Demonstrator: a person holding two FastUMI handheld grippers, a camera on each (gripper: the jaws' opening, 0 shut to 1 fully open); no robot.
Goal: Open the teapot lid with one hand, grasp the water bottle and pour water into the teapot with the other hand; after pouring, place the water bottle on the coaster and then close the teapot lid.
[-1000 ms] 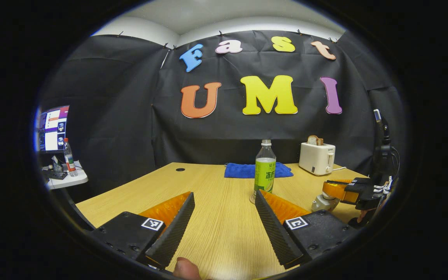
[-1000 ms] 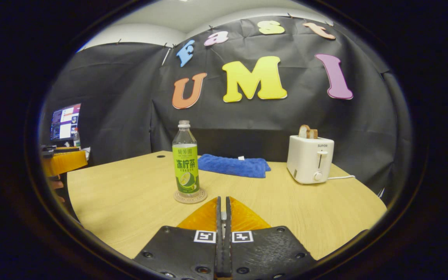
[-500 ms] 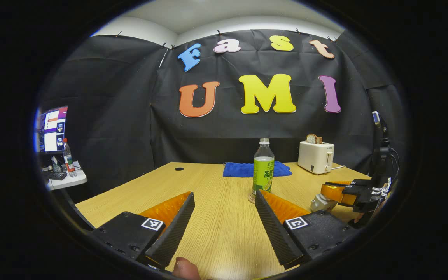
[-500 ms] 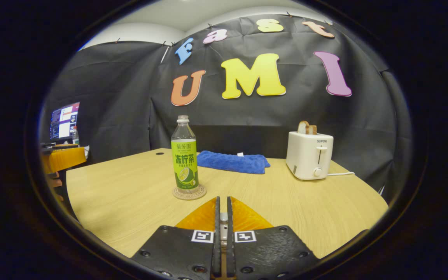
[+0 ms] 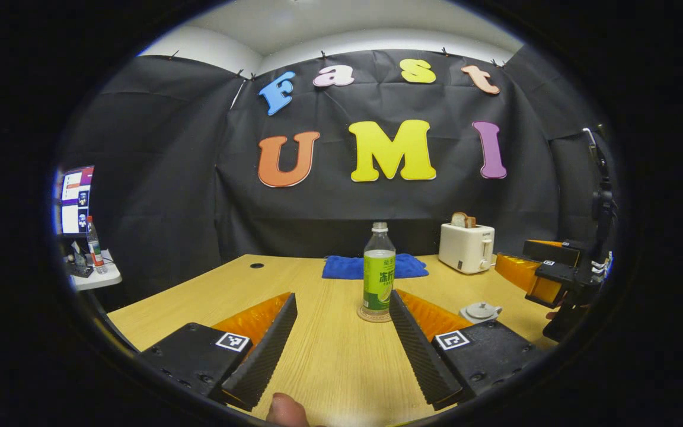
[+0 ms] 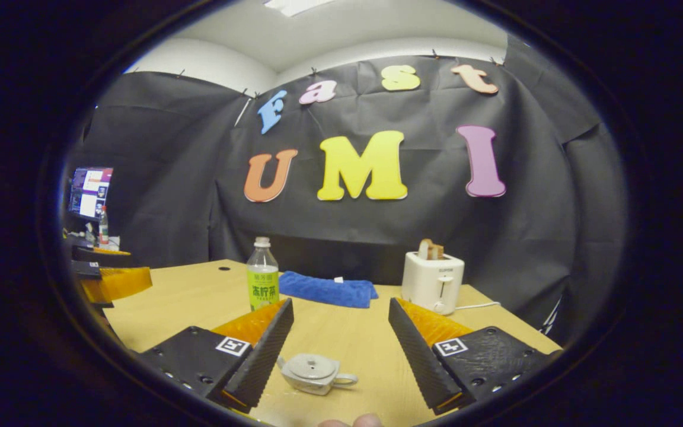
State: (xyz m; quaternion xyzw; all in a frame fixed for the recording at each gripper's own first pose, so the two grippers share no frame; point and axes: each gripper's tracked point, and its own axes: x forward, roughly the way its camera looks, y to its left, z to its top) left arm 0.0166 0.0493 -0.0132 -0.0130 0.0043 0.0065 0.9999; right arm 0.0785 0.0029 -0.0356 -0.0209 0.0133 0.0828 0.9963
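your table [image 5: 329, 356] is the biggest thing here, a pale wood top that runs back to the black cloth wall. on its far side a blue towel [image 5: 350, 267] lies flat, and just right of it a white toaster [image 5: 466, 248] stands with bread sticking out of the slot. off the table's left edge a small side table [image 5: 95, 277] carries a bottle, with a monitor [image 5: 72, 201] above it.

your left gripper [image 5: 341, 347] hangs over the near part of the table with its fingers spread wide and nothing between them. your right gripper [image 6: 340, 350] is just as wide apart and empty too; in the left gripper view you see it at the right edge, raised above the table.

the bottle [image 5: 379, 279] stands upright on the coaster [image 5: 374, 315], near the middle of the table, in front of the towel. in the left gripper view it sits just inside that gripper's right finger, farther off, not touched. in the right gripper view it shows behind that gripper's left finger.

the teapot [image 6: 313, 372] sits on the table low between your right gripper's fingers, nearer the left one, apart from both. its lid [image 6: 312, 365] is on, with the knob up. in the left gripper view the teapot lies right of the bottle, below your raised right gripper. a fingertip [image 5: 287, 410] shows at the bottom edge of the left gripper view.
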